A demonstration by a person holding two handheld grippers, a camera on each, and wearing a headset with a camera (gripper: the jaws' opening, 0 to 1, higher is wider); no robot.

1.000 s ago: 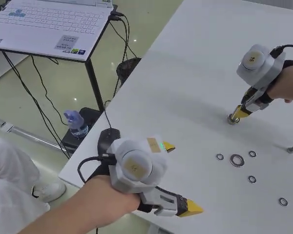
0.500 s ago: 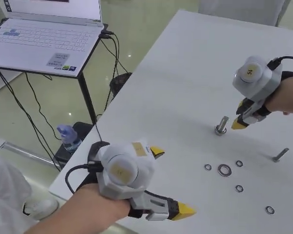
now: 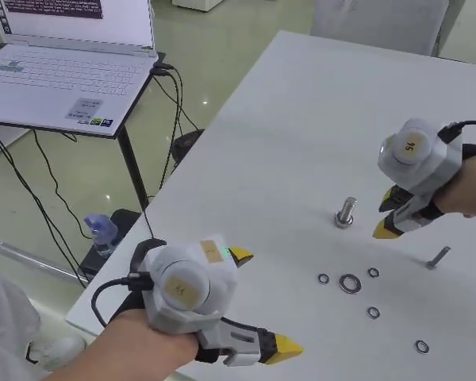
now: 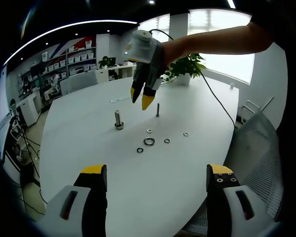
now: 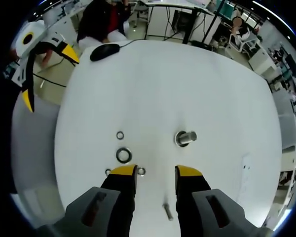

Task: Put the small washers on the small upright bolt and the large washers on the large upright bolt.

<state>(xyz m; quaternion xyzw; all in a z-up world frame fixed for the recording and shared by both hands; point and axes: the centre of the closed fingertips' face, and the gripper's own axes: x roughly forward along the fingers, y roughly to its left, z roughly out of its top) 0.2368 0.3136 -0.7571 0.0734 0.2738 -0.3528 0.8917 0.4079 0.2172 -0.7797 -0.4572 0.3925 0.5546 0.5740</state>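
Note:
On the white table (image 3: pixel 285 119) a large bolt (image 3: pixel 345 213) (image 4: pixel 118 120) (image 5: pixel 185 137) stands upright. To its right is a thin small bolt (image 3: pixel 438 257) (image 4: pixel 157 109), which looks upright in the left gripper view. One large washer (image 3: pixel 350 283) (image 5: pixel 123 155) and several small washers (image 3: pixel 373 312) lie flat in front of the bolts. My right gripper (image 3: pixel 382 221) (image 5: pixel 155 171) hovers open and empty between the two bolts, above the washers. Near the table's front edge my left gripper (image 3: pixel 266 302) (image 4: pixel 157 170) is wide open, holding nothing.
A laptop (image 3: pixel 63 71) sits on a stand left of the table, with cables and a water bottle (image 3: pixel 101 228) on the floor below. A black mouse (image 5: pixel 104 51) lies near the table's left corner. A chair (image 3: pixel 381 24) stands at the far end.
My right gripper has come off the large bolt and drawn away to its right. The left gripper holds its place. The head camera has shifted.

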